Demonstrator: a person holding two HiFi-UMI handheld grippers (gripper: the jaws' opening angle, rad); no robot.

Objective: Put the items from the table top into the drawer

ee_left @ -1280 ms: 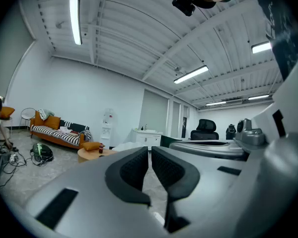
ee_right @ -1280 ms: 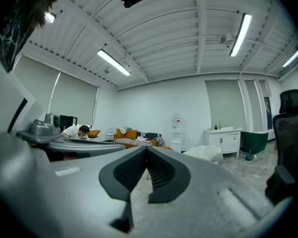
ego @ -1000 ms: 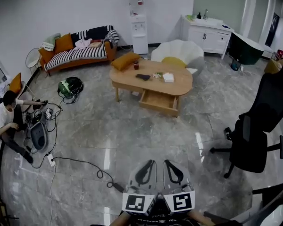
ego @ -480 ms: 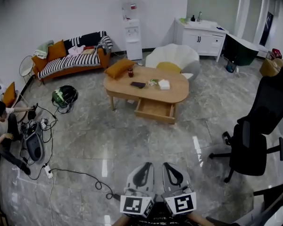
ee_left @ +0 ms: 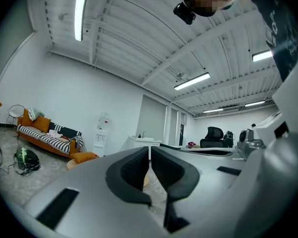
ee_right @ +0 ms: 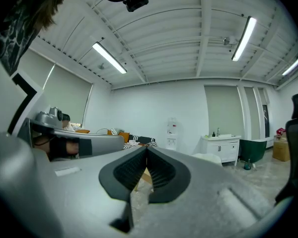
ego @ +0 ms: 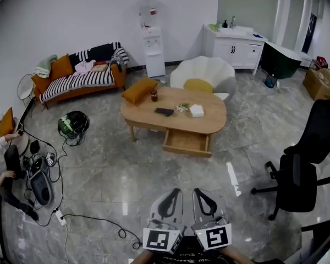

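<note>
**Both grippers clenched and empty, well short of the table**

Head view: the left gripper (ego: 175, 192) and right gripper (ego: 199, 192) sit side by side at the bottom edge, above bare floor, both pointing toward the table (ego: 148, 121). Each gripper view shows its own jaws pressed together at the tips with nothing between them (left gripper (ee_left: 149, 150); right gripper (ee_right: 146, 150)).

The oval wooden table stands mid-room, well apart from the grippers. Its drawer (ego: 188, 142) is pulled out on the near side; nothing can be made out inside it. The items lie on the tabletop:
- a red jar (ego: 153, 95) near the far left end;
- a flat dark item (ego: 164, 111) near the middle;
- a small greenish item (ego: 182, 107) just right of it;
- a white box (ego: 197, 110) further right.

An orange cushion (ego: 138, 88) lies at the table's far left end. Behind the table are a white chair (ego: 206, 70), a striped sofa (ego: 80, 77) and a water dispenser (ego: 152, 42). A black office chair (ego: 308, 161) stands at right. A person (ego: 1, 172) sits on the floor at the left edge among cables.
</note>
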